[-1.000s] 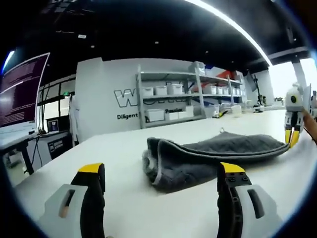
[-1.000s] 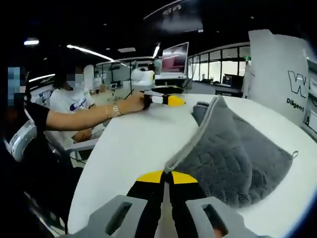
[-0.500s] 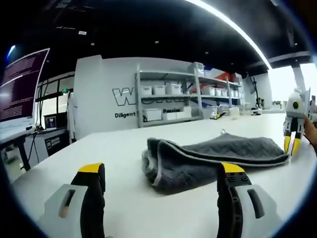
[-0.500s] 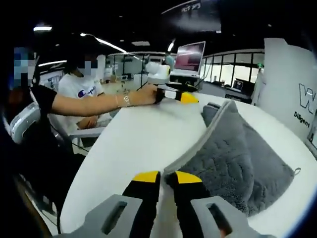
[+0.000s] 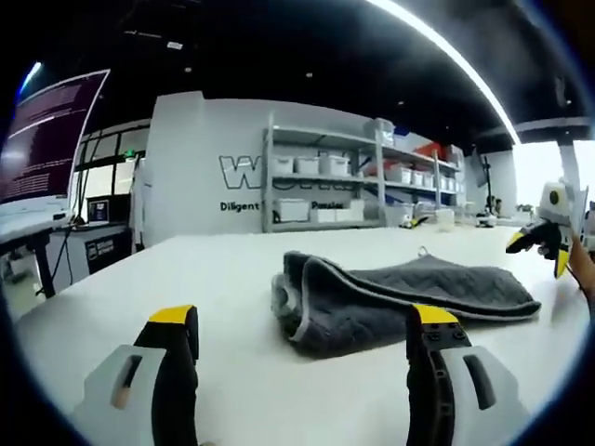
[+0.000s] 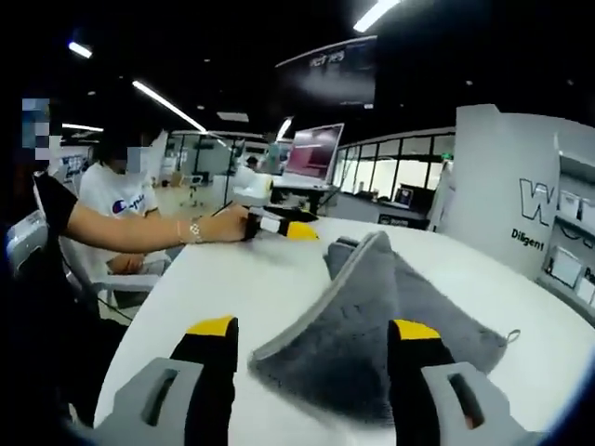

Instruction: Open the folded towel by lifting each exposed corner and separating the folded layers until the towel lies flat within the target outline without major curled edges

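Your folded grey towel (image 5: 400, 293) lay on the white table (image 5: 214, 279), still doubled over, its rolled fold toward your left gripper (image 5: 302, 325) and its hanging loop (image 6: 510, 335) on the far edge. Your left gripper sat low at the table edge near that fold, jaws wide apart and holding nothing. Your right gripper (image 6: 311, 339) hovered at the towel's opposite corner, jaws spread apart, the raised corner between them but ungripped. Beyond the towel stood a shelving unit (image 5: 325, 190) with white bins. A seated person (image 6: 112, 200) was behind your arm.
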`<move>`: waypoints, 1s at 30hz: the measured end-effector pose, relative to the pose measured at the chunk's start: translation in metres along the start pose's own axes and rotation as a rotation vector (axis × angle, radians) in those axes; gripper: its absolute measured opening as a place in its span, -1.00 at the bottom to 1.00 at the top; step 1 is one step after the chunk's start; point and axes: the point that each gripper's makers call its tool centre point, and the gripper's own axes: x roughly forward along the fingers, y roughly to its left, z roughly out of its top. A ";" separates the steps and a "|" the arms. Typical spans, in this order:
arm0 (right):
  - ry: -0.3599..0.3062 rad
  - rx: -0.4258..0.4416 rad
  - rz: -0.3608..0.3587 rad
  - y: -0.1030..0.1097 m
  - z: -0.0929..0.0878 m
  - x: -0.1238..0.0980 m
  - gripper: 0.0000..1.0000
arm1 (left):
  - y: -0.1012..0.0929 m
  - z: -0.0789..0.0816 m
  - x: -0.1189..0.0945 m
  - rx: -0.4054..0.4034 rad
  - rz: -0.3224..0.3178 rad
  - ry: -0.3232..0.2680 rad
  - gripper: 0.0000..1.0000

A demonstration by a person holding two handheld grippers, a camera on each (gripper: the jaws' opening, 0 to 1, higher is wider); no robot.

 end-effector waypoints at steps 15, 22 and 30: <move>-0.054 0.143 -0.191 -0.047 -0.001 -0.014 0.99 | 0.000 -0.002 -0.002 -0.032 0.001 0.005 0.79; -0.041 0.151 -0.224 -0.053 -0.005 -0.016 0.99 | -0.001 0.002 0.002 -0.086 -0.019 -0.013 0.77; -0.029 0.179 -0.204 -0.049 -0.008 -0.015 0.99 | -0.028 0.006 0.018 -0.110 -0.144 -0.004 0.73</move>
